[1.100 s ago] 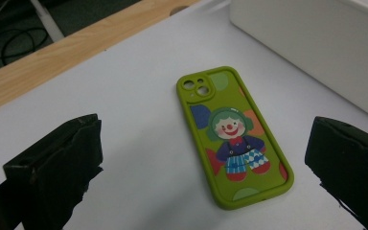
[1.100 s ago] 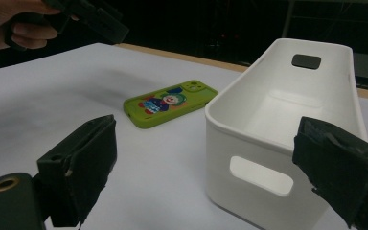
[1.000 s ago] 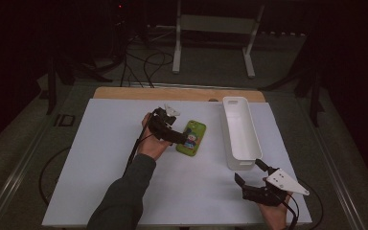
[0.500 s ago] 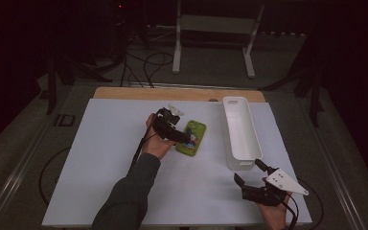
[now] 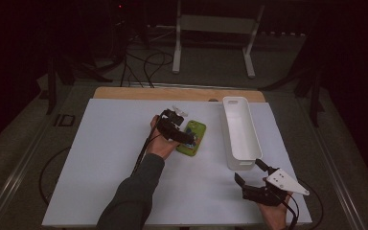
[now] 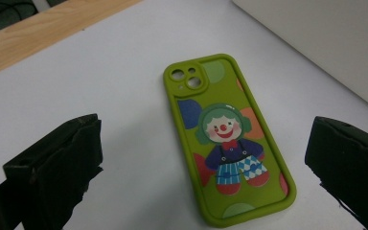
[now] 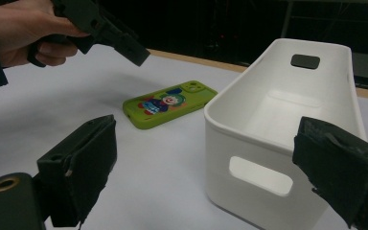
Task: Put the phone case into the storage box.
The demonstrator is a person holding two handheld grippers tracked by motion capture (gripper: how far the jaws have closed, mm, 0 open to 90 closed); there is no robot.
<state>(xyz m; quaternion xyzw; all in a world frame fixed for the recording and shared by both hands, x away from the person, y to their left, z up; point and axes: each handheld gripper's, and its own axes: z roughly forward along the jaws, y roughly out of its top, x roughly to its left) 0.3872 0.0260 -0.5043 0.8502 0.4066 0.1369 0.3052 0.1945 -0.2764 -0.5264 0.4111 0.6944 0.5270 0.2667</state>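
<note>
Green phone case (image 5: 191, 138) with a clown print, flat and face-down on the white bench (image 5: 105, 158), near the middle of the high view, just left of the long white bin (image 5: 239, 132). In the left gripper view, lower centre of the frame (image 6: 225, 143), camera cut-outs toward the top, lying between the two black jaws but touched by neither. Left gripper (image 5: 184, 136) held in a hand (image 5: 160, 143) at the case's left edge, jaws spread wide, gripping nothing. In the right gripper view, upper left (image 7: 124, 45), hovering above the bench and clear of the case (image 7: 170, 103). Right gripper (image 5: 250, 172) at the lower right of the high view, just below the bin's near end, jaws likewise wide apart and empty. Bin (image 7: 278, 115) upright and empty, handle slots in both end walls, well apart from the case.
</note>
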